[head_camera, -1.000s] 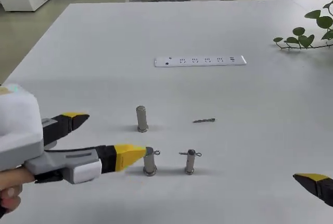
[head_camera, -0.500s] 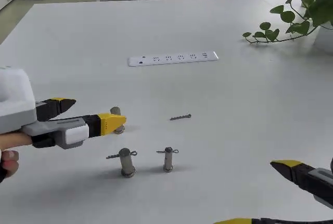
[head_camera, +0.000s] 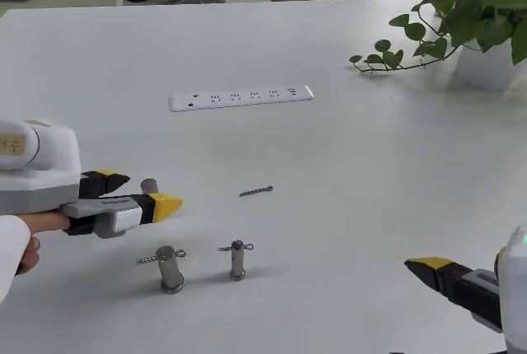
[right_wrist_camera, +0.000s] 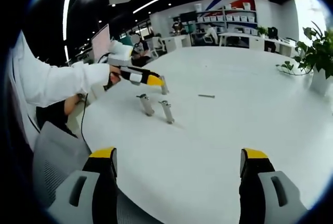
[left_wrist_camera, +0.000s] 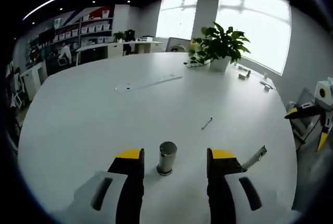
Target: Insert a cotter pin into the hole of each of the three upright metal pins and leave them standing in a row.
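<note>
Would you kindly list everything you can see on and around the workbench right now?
workbench: one, white, beneath everything
power strip: one, white, far middle
potted plant: one, green in a white pot, far right corner
loose cotter pin: one, silver, lying mid-table
fitted metal pins: two, silver, upright at the front, a cotter pin through each
bare metal pin: one, silver, upright between the left gripper's jaws
left gripper: grey, yellow tips, open
right gripper: same colours, open, near right
sleeve: white, behind the left gripper

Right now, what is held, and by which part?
Nothing. The left gripper is open either side of an upright metal pin, untouched; the right gripper is open, empty.
</note>
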`<action>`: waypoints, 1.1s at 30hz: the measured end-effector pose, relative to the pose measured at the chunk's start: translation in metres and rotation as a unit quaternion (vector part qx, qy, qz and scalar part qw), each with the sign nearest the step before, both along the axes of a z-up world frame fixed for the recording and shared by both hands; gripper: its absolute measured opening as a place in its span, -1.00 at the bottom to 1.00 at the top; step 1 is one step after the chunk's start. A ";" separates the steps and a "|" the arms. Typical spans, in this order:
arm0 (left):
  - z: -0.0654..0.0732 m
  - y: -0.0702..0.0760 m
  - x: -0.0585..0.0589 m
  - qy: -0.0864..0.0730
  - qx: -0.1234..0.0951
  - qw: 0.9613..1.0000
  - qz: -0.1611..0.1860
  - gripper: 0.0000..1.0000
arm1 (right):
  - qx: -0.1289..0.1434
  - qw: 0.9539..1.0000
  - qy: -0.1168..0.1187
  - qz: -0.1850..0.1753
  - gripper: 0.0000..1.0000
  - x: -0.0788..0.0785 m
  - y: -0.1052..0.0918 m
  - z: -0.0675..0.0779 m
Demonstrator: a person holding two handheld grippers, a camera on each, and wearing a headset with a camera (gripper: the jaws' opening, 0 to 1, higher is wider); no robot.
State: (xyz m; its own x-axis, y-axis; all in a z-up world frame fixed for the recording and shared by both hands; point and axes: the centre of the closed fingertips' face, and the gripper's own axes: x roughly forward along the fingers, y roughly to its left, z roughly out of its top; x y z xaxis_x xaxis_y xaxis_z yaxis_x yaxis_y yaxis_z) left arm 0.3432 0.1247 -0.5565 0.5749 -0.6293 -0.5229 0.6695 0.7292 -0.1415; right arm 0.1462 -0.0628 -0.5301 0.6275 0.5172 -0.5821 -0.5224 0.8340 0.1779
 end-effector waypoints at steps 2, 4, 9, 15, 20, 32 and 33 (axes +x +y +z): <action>-0.005 0.001 0.002 -0.002 0.016 1.000 -0.006 -0.27 | 0.000 1.000 0.000 -0.002 0.93 0.000 0.000 0.000; -0.009 0.000 0.002 0.000 0.023 1.000 -0.009 -0.31 | -0.001 1.000 0.001 -0.002 0.93 0.000 -0.001 0.000; -0.015 0.000 0.005 -0.005 0.039 0.999 -0.015 -0.50 | 0.001 1.000 0.005 -0.001 0.91 0.000 0.000 -0.003; -0.016 0.000 0.011 -0.019 0.057 0.998 -0.004 -0.77 | 0.001 1.000 0.007 0.001 0.90 0.000 0.001 -0.004; -0.014 0.004 0.013 -0.007 0.048 0.999 0.020 -0.79 | 0.001 1.000 0.007 0.000 0.89 0.000 -0.001 -0.003; 0.007 0.029 0.020 -0.012 0.014 0.997 0.069 -0.81 | 0.001 1.000 0.003 -0.007 0.88 -0.001 -0.005 -0.002; 0.011 0.032 0.020 -0.013 0.012 0.997 0.073 -0.81 | 0.002 1.000 0.002 -0.007 0.88 -0.001 -0.004 -0.001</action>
State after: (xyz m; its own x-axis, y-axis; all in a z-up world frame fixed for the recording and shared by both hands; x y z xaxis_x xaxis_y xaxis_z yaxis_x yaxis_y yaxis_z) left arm 0.3631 0.1569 -0.5459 0.6729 -0.5255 -0.5206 0.5600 0.8217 -0.1058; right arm 0.1449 -0.0670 -0.5316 0.6327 0.5108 -0.5821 -0.5095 0.8406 0.1839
